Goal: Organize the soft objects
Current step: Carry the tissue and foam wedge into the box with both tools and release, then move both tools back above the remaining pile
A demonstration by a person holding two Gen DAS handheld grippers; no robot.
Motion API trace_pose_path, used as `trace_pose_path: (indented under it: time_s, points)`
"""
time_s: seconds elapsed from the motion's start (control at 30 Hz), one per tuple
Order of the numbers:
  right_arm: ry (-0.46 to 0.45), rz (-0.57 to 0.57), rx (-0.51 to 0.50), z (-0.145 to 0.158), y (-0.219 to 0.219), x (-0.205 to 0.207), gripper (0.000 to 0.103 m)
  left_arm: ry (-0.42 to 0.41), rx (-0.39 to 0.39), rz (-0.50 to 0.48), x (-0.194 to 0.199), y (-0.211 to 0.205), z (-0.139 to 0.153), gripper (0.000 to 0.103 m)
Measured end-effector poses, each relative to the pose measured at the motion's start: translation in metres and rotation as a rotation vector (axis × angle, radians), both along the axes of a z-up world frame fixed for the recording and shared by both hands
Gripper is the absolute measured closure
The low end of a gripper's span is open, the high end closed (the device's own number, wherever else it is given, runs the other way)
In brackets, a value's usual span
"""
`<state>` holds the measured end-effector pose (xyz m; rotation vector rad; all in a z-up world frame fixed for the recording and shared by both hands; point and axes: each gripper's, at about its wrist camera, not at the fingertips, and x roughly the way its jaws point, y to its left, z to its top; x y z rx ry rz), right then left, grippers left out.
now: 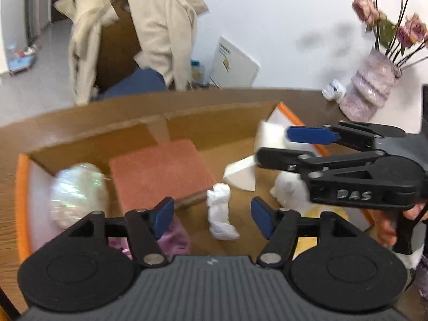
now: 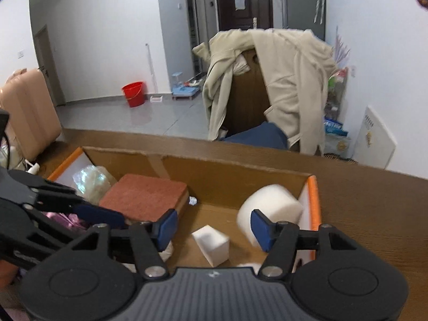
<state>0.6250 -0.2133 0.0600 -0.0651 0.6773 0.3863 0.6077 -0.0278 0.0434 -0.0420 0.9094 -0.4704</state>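
Two hand-held grippers, left (image 1: 211, 216) and right (image 2: 214, 230), hover spread and empty over an open cardboard box (image 1: 214, 115) on the wooden counter (image 2: 374, 200), which collects the soft items. A crumpled white cloth (image 1: 220, 215) lies between the left fingers, untouched; a white foam block (image 2: 212, 244) sits just below the right.
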Motion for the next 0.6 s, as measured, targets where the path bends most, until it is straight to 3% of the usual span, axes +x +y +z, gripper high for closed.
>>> trace_pose_path:
  time_s: [0.13, 0.37, 0.47, 0.6]
  points:
    - [-0.076, -0.012, 0.010, 0.047, -0.008, -0.032, 0.038, -0.061, 0.008, 0.033, -0.033, 0.014, 0.044, 0.037]
    - [-0.230, 0.014, -0.015, 0.131, -0.032, -0.134, 0.026, -0.265, 0.032, 0.075, -0.143, 0.041, 0.134, 0.028]
    - [-0.284, 0.037, -0.023, 0.155, -0.041, -0.184, 0.020, -0.361, 0.041, 0.091, -0.197, 0.048, 0.164, 0.024]
    - [-0.325, 0.067, -0.026, 0.163, -0.048, -0.241, 0.018, -0.446, 0.044, 0.108, -0.263, 0.050, 0.182, 0.019]
